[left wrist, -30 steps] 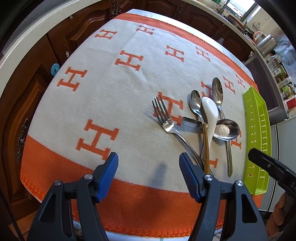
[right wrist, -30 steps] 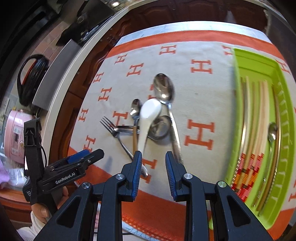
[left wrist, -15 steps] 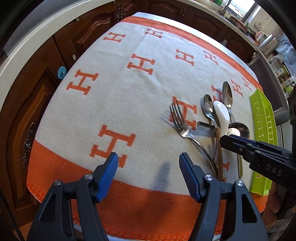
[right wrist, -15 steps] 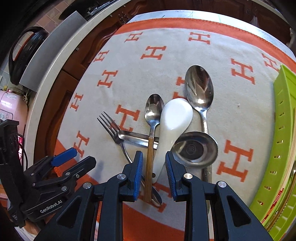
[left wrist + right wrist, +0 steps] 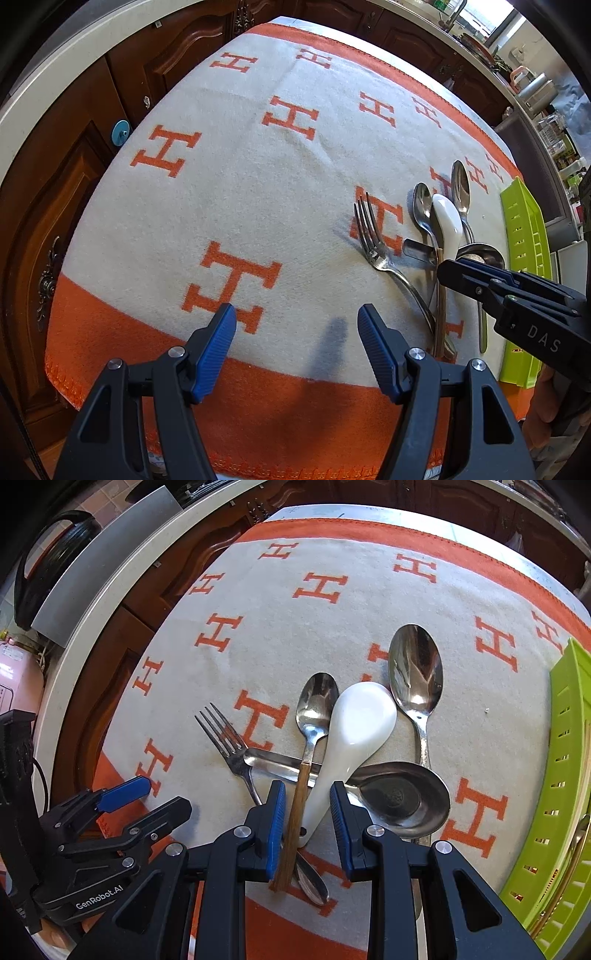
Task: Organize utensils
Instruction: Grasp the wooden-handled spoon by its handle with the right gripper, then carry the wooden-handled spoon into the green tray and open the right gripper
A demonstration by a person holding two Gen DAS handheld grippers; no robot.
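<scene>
**Right hand-held gripper closes in on the spoon pile**

Nearest the white ceramic soup spoon [image 5: 354, 731], the right hand-held gripper [image 5: 307, 827] stands open, its blue pads straddling that spoon's handle and the wooden-handled steel spoon [image 5: 312, 731] beside it, likely to lift one off the heap. Left of the white spoon, the left hand-held gripper [image 5: 296, 349] hangs open and empty, out of the way. Beyond lie the steel fork [image 5: 225, 738], round steel ladle [image 5: 399, 797] and large steel spoon [image 5: 415, 672]; the green slotted tray [image 5: 565, 760] waits rightward on the orange-and-cream blanketed bench [image 5: 332, 627]. Compared with a second ago, the right one has dropped much closer.
</scene>
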